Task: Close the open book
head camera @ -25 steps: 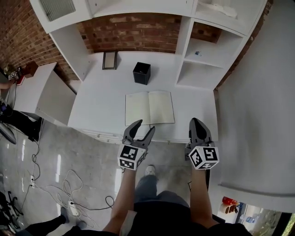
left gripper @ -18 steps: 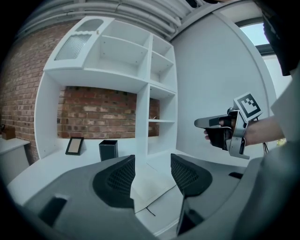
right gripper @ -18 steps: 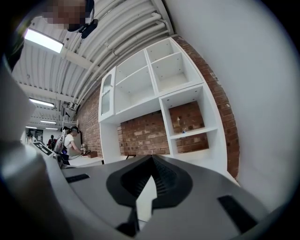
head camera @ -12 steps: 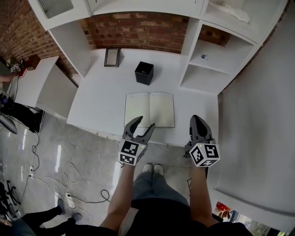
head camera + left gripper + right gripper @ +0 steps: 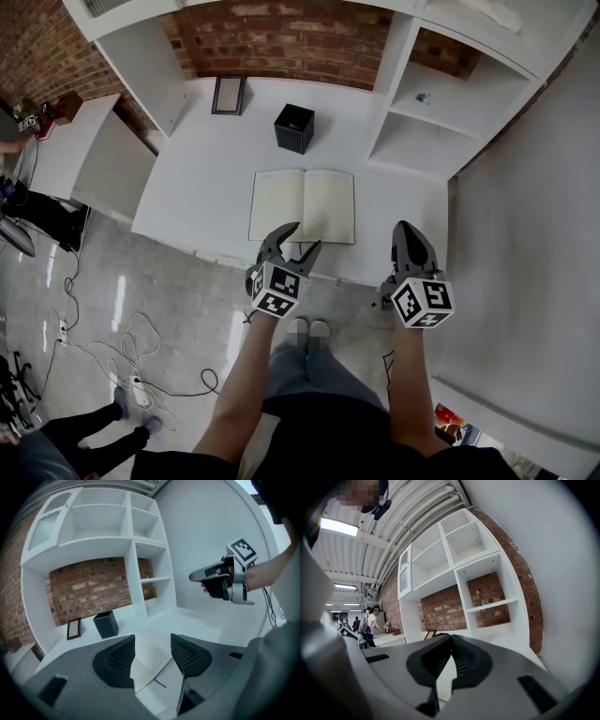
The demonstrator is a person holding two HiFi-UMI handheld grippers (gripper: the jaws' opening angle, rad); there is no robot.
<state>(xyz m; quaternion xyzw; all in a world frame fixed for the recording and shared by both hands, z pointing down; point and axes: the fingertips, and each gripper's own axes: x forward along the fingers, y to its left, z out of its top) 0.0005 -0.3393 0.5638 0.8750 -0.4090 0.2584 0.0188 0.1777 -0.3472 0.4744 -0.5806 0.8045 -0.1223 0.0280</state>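
Observation:
The open book (image 5: 302, 206) lies flat on the white desk (image 5: 187, 187), pale pages up, spine running away from me. My left gripper (image 5: 306, 235) is open, its tips over the book's near edge close to the spine. In the left gripper view the book (image 5: 149, 656) shows between the spread jaws of the left gripper (image 5: 152, 648), with nothing held. My right gripper (image 5: 405, 227) is shut and empty. It hangs over the desk's front edge, to the right of the book, and it also shows in the left gripper view, where the right gripper (image 5: 192, 577) is in the air.
A black open-top box (image 5: 293, 127) stands behind the book, and a small picture frame (image 5: 227, 95) leans near the brick back wall. White shelf compartments (image 5: 422, 131) rise at the desk's right. Cables lie on the floor (image 5: 141, 356) at the left.
Both grippers have moved forward towards the desk. The left gripper's tips, earlier short of the book, are now over its near edge. The book has not moved.

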